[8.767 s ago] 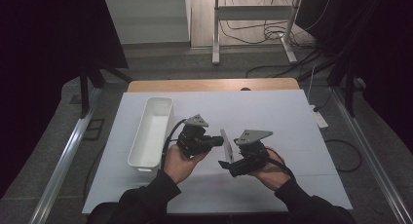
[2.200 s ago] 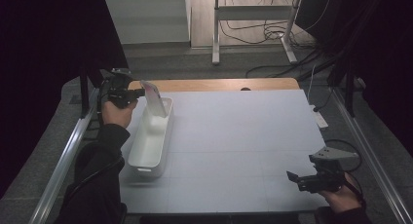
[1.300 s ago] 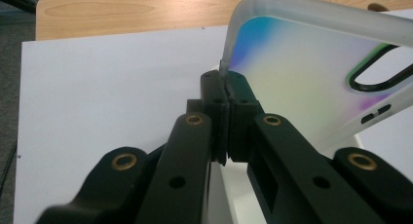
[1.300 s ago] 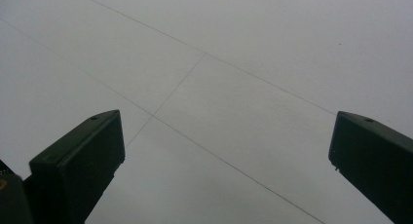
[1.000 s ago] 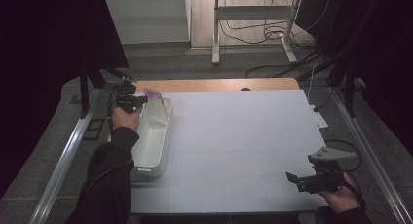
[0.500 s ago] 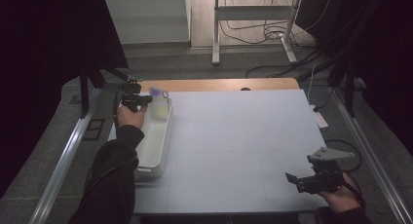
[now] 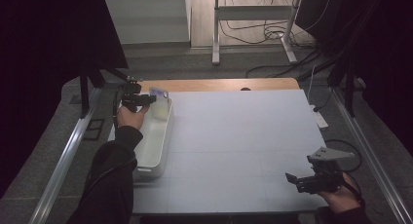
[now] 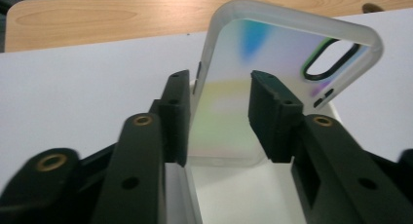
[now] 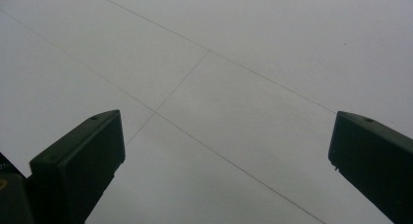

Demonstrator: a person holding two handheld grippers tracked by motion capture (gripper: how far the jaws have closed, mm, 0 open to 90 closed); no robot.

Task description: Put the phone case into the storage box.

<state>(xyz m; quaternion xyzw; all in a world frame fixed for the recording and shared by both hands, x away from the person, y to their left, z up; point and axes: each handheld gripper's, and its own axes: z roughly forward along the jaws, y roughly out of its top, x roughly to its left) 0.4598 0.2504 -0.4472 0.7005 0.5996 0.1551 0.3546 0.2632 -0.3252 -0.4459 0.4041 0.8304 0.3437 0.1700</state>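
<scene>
A translucent, iridescent phone case (image 7: 159,94) (image 8: 272,53) leans upright in the far end of the long white tray (image 7: 146,160) (image 8: 234,195) at the table's left. My left gripper (image 7: 152,100) (image 8: 219,87) is level with it. Its jaws have just been opening; the case stands between them and the pads no longer press on it. My right gripper (image 7: 291,179) (image 9: 226,136) hovers low over the white table cover near the front right corner, open wide with nothing between its fingers.
The white cover (image 7: 243,136) spans the table. A strip of bare wood (image 7: 219,84) runs along the far edge. Metal rails (image 7: 63,160) flank both sides, and cables (image 7: 272,34) lie on the floor beyond.
The left gripper has lowered the case into the tray's far end and parted its jaws from it. The right gripper has stayed at the front right corner.
</scene>
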